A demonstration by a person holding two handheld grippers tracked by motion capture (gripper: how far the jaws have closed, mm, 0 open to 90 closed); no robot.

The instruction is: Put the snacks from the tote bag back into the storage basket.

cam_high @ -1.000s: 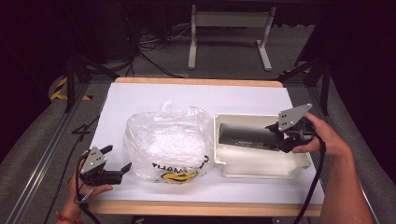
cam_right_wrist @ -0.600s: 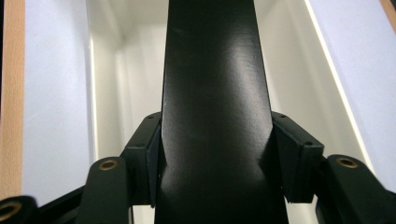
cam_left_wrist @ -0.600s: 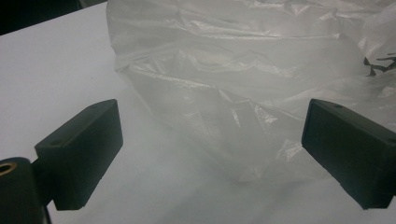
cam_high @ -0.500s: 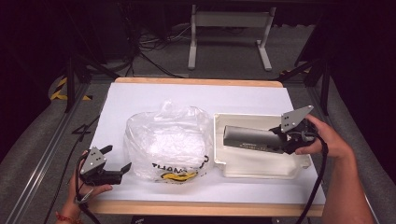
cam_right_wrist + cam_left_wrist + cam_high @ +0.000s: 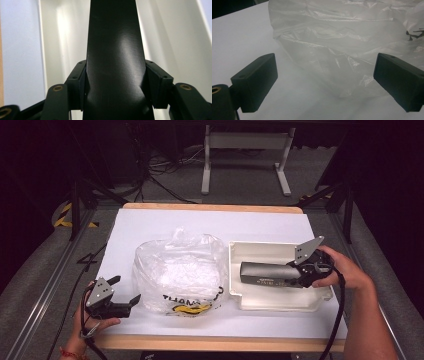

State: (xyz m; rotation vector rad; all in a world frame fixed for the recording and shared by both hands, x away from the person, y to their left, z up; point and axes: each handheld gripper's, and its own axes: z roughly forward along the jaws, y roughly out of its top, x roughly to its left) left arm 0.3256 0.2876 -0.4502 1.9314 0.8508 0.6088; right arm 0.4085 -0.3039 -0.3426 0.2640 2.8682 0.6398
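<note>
A long black box (image 5: 267,273) lies lengthwise over the cream tray (image 5: 250,300) at the right. My right gripper (image 5: 302,274) is shut on its right end; in the right gripper view both pads press the black box (image 5: 115,50) from either side, with the tray's wall (image 5: 62,30) below. A crumpled clear plastic bag (image 5: 177,272) with black and yellow print sits at the middle of the table. My left gripper (image 5: 125,296) stands open at the bag's lower left, its jaws wide apart and empty, facing the bag (image 5: 342,45).
White paper (image 5: 150,225) covers the wooden tabletop, whose front edge (image 5: 200,342) runs along the bottom. Dark floor, cables and a metal stand leg (image 5: 245,165) lie beyond the far edge. Bare paper stretches behind the bag and tray.
My right gripper has sunk with the black box, lowering it into the tray. The left gripper and the bag have stayed put.
</note>
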